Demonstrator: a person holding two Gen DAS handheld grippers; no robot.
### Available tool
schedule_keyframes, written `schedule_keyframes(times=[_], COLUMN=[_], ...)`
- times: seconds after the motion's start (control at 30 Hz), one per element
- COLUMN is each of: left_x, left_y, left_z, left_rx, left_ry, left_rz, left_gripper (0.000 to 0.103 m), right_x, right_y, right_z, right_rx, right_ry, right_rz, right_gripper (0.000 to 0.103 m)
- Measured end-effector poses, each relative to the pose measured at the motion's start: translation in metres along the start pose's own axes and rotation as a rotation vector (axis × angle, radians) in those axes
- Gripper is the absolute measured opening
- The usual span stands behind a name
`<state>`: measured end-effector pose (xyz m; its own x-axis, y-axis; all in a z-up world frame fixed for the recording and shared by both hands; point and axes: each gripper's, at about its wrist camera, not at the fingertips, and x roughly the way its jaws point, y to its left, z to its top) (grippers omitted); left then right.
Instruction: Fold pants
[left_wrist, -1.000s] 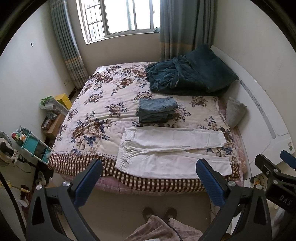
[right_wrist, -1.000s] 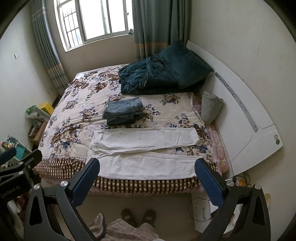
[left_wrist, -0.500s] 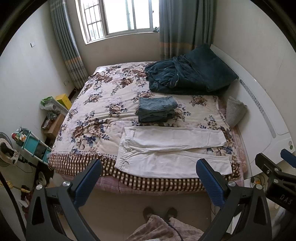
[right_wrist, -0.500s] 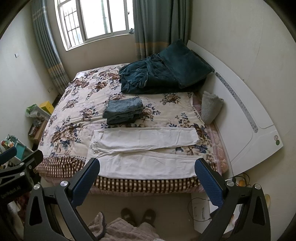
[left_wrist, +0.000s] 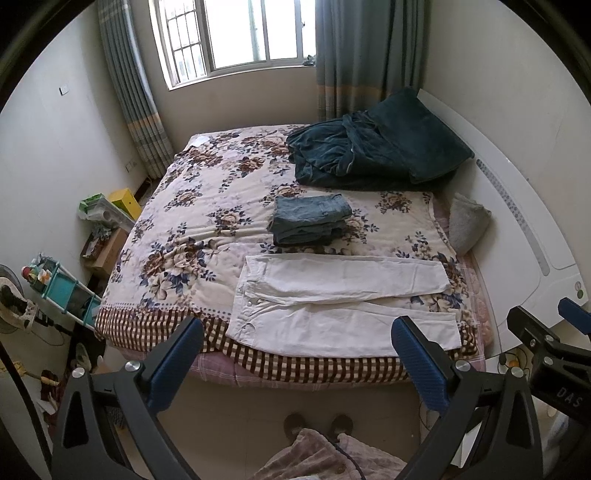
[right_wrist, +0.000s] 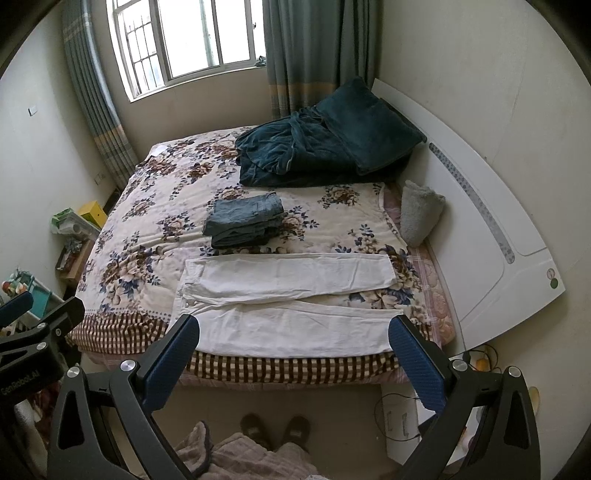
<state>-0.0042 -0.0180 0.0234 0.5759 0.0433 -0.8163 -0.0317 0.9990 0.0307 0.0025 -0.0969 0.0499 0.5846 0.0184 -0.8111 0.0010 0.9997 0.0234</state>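
Plainly, nothing is gripped yet: the left gripper (left_wrist: 295, 354) and the right gripper (right_wrist: 293, 352) both hang high above the floor with their blue pads spread wide and empty, well apart from the white pants (left_wrist: 343, 299) that lie flat along the near edge of the bed (left_wrist: 177, 192). The pants are spread lengthwise, waistband toward the left, cuffs toward the right, the two legs side by side with the nearer one lying close to the checked border (right_wrist: 295, 365) where the bedding drops away. That nearness is the first hazard, I judge: a pull toward the person could drag the nearer leg over the edge and undo the neat spread. A second risk lies in the quilt (right_wrist: 147, 236) beneath, which is soft and already rucked near the waistband; pads closing low on the cloth could pinch the quilt along with the pants and lift both. A pinch that takes only the top layer at waist or cuff would leave the fold skewed. The folded jeans (left_wrist: 310, 221) sit just beyond the farther leg, so a fold swept too far that way could nudge that stack. The person's slippered feet (right_wrist: 275, 430) stand close to the bed, leaving little room to step back.
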Motion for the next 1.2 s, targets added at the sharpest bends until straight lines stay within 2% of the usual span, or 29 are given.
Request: schedule_keyframes(times=[0.47, 0.63, 0.73, 0.9, 1.2], left_x=[0.003, 0.024, 0.052, 0.09, 0.165], left_y=[-0.006, -0.014, -0.018, -0.024, -0.04], left_z=[0.002, 0.004, 0.008, 0.014, 0.051], left_rx=[-0.017, -0.047, -0.075, -0.115, -0.063], left_ry=[0.0, -0.024, -0.004, 0.037, 0.099], left_rz=[0.002, 0.047, 0.086, 0.099, 0.092], left_gripper=[0.103, 0.103, 0.103, 0.103, 0.103], right_x=[0.007, 0.016, 0.035, 0.075, 0.186], right_y=[-0.006, -0.009, -0.012, -0.019, -0.031], right_z=[0.006, 0.008, 0.014, 0.032, 0.077], right_rx=[-0.011, -0.011, -0.006, -0.026, 0.013], right_ry=[0.006, 0.01, 0.02, 0.027, 0.131], right_rz=[0.011, 0.008, 0.02, 0.001, -0.066], right_gripper=[0.103, 0.103, 0.103, 0.103, 0.103])
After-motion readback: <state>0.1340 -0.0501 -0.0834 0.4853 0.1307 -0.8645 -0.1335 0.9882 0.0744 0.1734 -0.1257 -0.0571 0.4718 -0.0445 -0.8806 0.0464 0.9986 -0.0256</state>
